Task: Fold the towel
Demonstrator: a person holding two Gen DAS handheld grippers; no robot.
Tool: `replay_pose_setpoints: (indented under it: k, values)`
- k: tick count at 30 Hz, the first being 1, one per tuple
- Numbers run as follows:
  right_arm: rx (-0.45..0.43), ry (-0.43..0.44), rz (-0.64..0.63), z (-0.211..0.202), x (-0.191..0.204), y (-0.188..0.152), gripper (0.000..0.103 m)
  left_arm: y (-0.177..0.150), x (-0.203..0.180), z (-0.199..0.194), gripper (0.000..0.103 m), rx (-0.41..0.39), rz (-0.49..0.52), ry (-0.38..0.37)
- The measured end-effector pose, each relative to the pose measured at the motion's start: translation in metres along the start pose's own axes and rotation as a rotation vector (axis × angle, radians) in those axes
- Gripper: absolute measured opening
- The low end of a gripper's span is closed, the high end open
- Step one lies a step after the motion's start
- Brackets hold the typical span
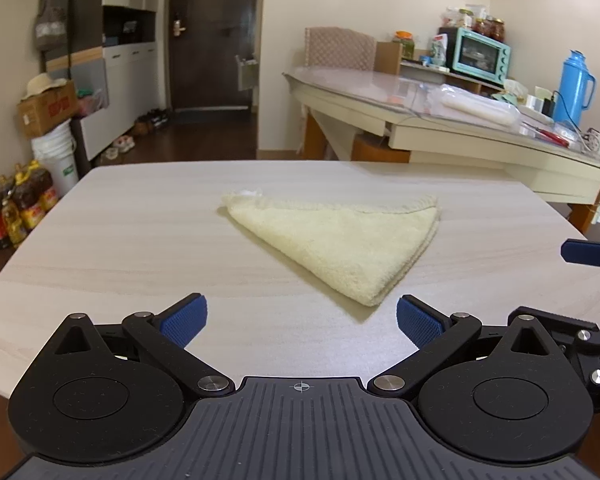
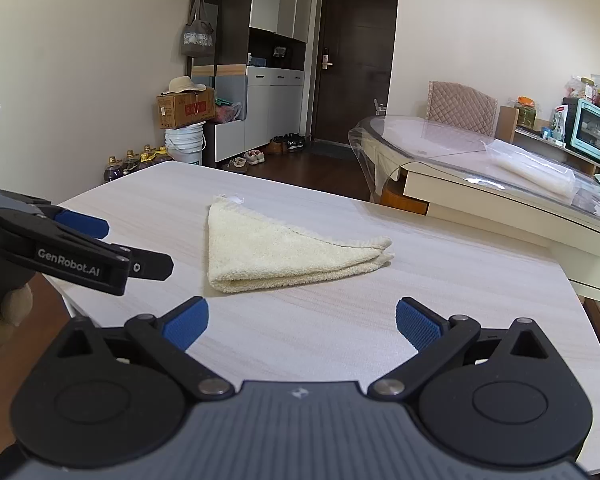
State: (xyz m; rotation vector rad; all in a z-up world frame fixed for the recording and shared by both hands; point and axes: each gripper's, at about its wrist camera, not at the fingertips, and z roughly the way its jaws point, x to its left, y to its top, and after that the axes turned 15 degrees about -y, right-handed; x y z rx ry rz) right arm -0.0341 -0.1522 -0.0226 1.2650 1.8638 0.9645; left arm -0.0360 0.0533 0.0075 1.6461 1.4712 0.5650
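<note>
A pale yellow towel lies folded into a triangle on the light wooden table. It also shows in the right wrist view. My left gripper is open and empty, just short of the towel's near corner. My right gripper is open and empty, a little in front of the towel's folded edge. The left gripper also shows at the left of the right wrist view, and a blue finger of the right gripper shows at the right edge of the left wrist view.
A second table with a glass top stands behind to the right, carrying a blue thermos, a teal oven and clutter. Oil bottles, a bucket and a box stand on the floor at the left.
</note>
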Motion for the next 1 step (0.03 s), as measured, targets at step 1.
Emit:
replay_pose_setpoints:
  k: [1]
  values:
    - [0.000,-0.001,0.000,0.0000,-0.0001,0.0000,0.101,-0.0003,0.0000,-0.0002,0.103,-0.001,0.000,0.001]
